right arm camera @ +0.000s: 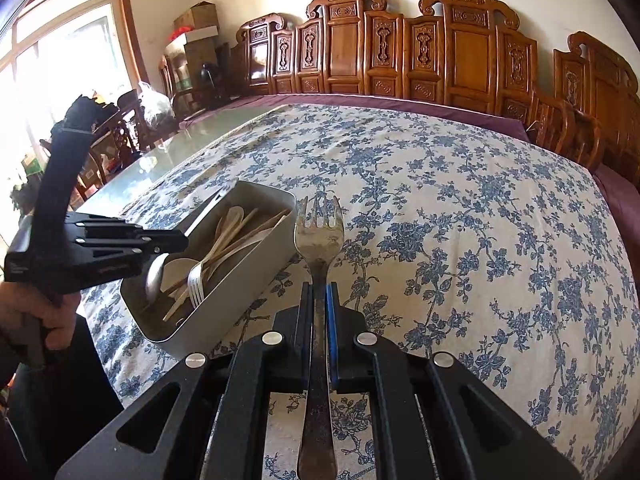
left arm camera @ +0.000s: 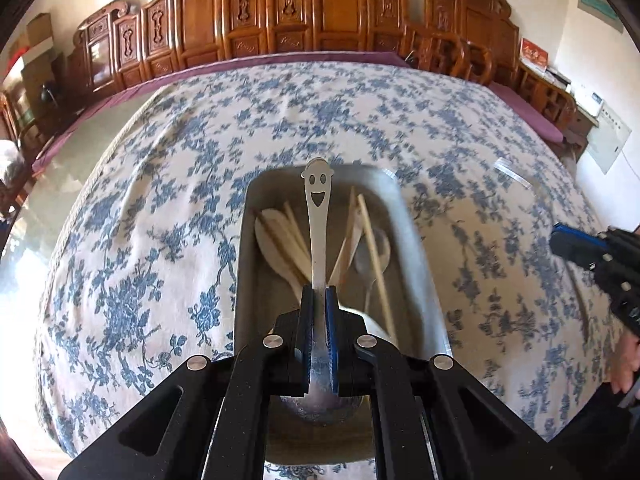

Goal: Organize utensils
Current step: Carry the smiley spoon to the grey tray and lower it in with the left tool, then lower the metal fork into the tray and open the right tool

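My left gripper (left arm camera: 319, 294) is shut on a steel spoon (left arm camera: 316, 216) with a smiley-face handle, held over the grey metal tray (left arm camera: 246, 248); its bowl sits back under the jaws. The tray holds wooden spoons (left arm camera: 276, 240), chopsticks (left arm camera: 374, 256) and a metal spoon. My right gripper (right arm camera: 319, 292) is shut on a worn steel fork (right arm camera: 320, 232), tines forward, above the cloth just right of the tray (right arm camera: 256, 268). In the right wrist view the left gripper (right arm camera: 168, 242) hovers over the tray's near end, where a second fork (right arm camera: 196, 280) lies.
The table carries a blue floral cloth (left arm camera: 160, 220); bare glass shows at its left edge (right arm camera: 160, 160). Carved wooden chairs (left arm camera: 280, 12) line the far side. The right gripper shows at the right edge of the left wrist view (left arm camera: 600, 256).
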